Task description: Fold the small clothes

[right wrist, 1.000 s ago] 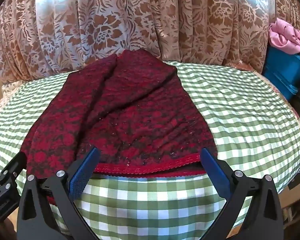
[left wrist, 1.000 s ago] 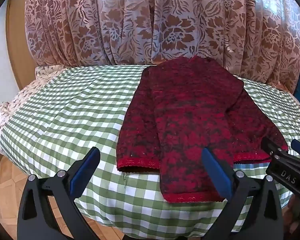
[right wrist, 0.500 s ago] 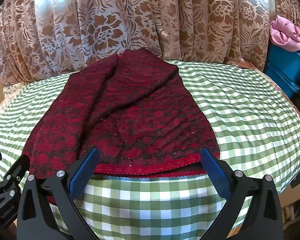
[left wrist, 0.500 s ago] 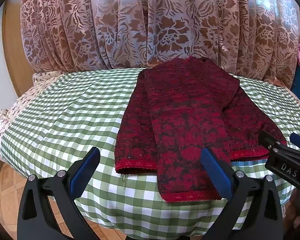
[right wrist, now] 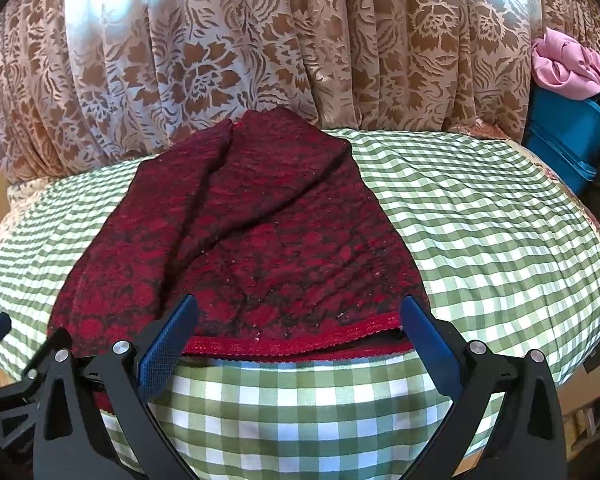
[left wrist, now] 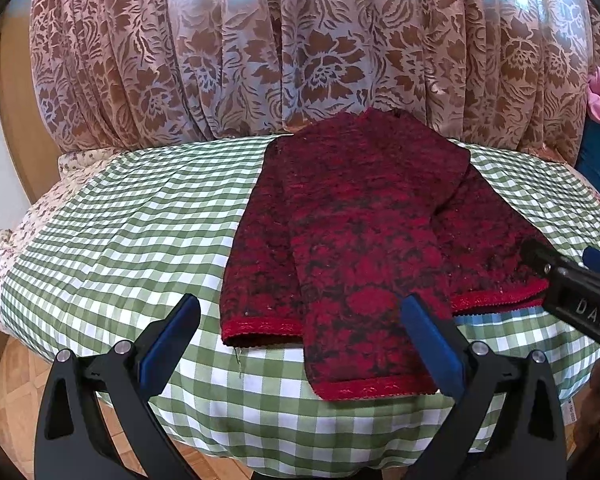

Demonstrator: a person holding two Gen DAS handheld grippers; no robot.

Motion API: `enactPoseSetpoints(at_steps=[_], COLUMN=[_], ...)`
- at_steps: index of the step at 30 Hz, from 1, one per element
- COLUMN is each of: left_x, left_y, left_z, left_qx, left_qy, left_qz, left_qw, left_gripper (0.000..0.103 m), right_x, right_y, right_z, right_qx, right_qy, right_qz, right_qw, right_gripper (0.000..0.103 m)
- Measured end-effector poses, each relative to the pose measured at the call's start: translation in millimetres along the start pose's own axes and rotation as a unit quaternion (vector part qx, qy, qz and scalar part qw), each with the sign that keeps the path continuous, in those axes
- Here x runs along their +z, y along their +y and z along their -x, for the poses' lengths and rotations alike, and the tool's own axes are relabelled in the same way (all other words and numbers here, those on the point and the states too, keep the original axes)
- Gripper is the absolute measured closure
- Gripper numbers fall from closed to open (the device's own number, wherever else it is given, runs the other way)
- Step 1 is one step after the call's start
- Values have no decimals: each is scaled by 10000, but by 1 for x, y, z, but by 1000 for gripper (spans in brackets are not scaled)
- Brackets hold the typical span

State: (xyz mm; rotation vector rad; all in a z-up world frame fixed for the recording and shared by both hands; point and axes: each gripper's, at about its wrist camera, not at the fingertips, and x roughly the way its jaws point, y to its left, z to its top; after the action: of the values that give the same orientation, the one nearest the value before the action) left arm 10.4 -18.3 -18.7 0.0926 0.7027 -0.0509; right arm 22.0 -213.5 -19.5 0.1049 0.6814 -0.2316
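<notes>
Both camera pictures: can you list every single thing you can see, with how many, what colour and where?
garment: one, dark red with black pattern, partly folded, lying on the table toward its near edge.
tablecloth: one, green and white checks, covering the table.
curtain: one, beige with brown flowers, hanging behind the table.
blue box: one, blue, far right beyond the table.
pink cloth: one bundle, pink, on top of the blue box.
floor: tan wood pattern, lower left.
left tongs: one, black with blue pads, open, near the garment's hem.
right tongs: one, same colours, open, at the hem.
</notes>
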Motion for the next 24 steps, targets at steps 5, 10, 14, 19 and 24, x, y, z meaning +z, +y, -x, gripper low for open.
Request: enactPoseSetpoints(at_steps=[5, 10, 14, 19, 24], left_x=[1, 0, 1, 0, 0], left_y=[-9, -13, -16, -21, -26], left_z=[0, -1, -3, -7, -12], left_qx=[-25, -65, -91, -152, -244], left_qy=[9, 58, 87, 152, 194], left_qz=[-163, -242, -312, -413, -566], left_qw=[9999, 9997, 9994, 9989, 9979], left_gripper=[2, 2, 2, 2, 2], right_x=[2, 2, 2, 5, 6], right_y=[-8, -12, -12, -14, -18], right_z=[0, 1, 1, 1, -3], right_qx=[28, 43, 35, 24, 3], right_qy=[5, -13, -19, -61, -42], right_qz=[-110, -154, -162, -154, -154], right_qw=[9999, 9999, 9999, 9999, 9999], right_gripper=[3, 3, 3, 3, 3])
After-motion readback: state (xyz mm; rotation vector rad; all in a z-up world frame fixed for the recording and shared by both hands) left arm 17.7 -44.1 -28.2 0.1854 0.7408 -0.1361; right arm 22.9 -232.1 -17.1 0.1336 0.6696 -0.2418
